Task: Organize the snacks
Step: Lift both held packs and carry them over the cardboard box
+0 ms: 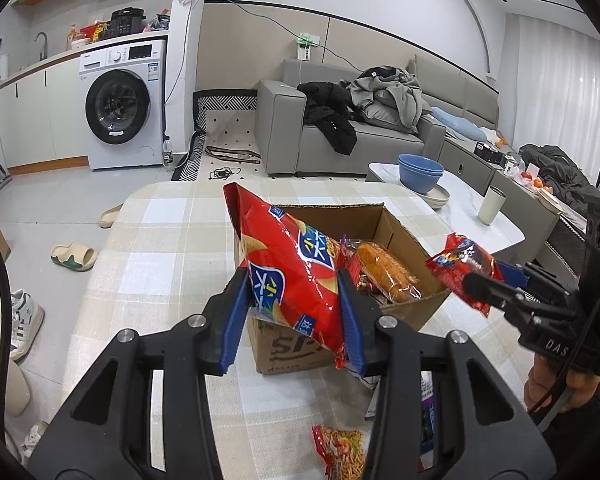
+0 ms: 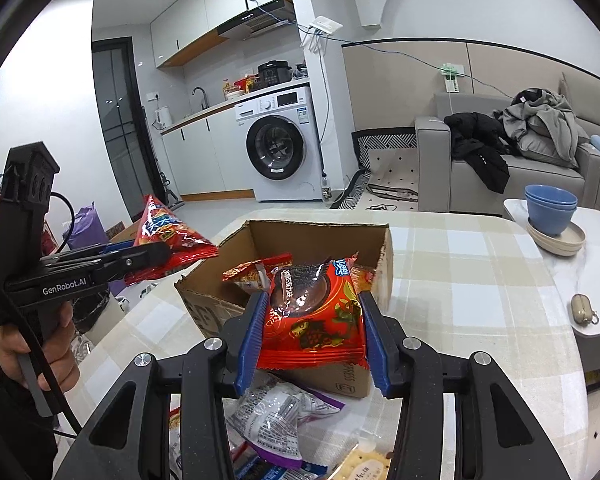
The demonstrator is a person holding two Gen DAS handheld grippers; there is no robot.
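Red foil: your left gripper (image 1: pixel 296 304) is clamped on a large red chip bag (image 1: pixel 288 272), blue pads pressed to both its sides, at the centre of the left wrist frame; the bag hangs over the near left corner of the box
Cardboard: the open brown box (image 1: pixel 396 232) sits on the checked tablecloth (image 1: pixel 168 240) in mid frame, a golden bread-like pack (image 1: pixel 384 272) lying inside it
Right gripper: your right gripper (image 2: pixel 312 328) holds a smaller red cake packet (image 2: pixel 314 320) with a dark round picture on it, squeezed between its blue pads at lower centre of the right wrist frame, in front of the box (image 2: pixel 320 236)
Cross view: at the right edge of the left wrist frame, the right gripper (image 1: pixel 470 280) pinches that packet (image 1: pixel 464 264) just beside the box's right corner; at the left of the right wrist frame, the left gripper (image 2: pixel 166 254) carries the chip bag (image 2: pixel 168 240), your hand (image 2: pixel 32 344) wrapped on the handle
Still on the cloth: a red noodle snack pack (image 1: pixel 340 452) at the bottom of the left wrist frame; a clear and purple wrapper (image 2: pixel 284 412) and a cracker pack (image 2: pixel 364 464) at the bottom of the right wrist frame
Background: blue bowls (image 2: pixel 550 208) on a cream plate (image 2: pixel 560 240) at the right; washing machine (image 2: pixel 280 148) at upper centre; grey sofa (image 1: pixel 340 136) with heaped clothes
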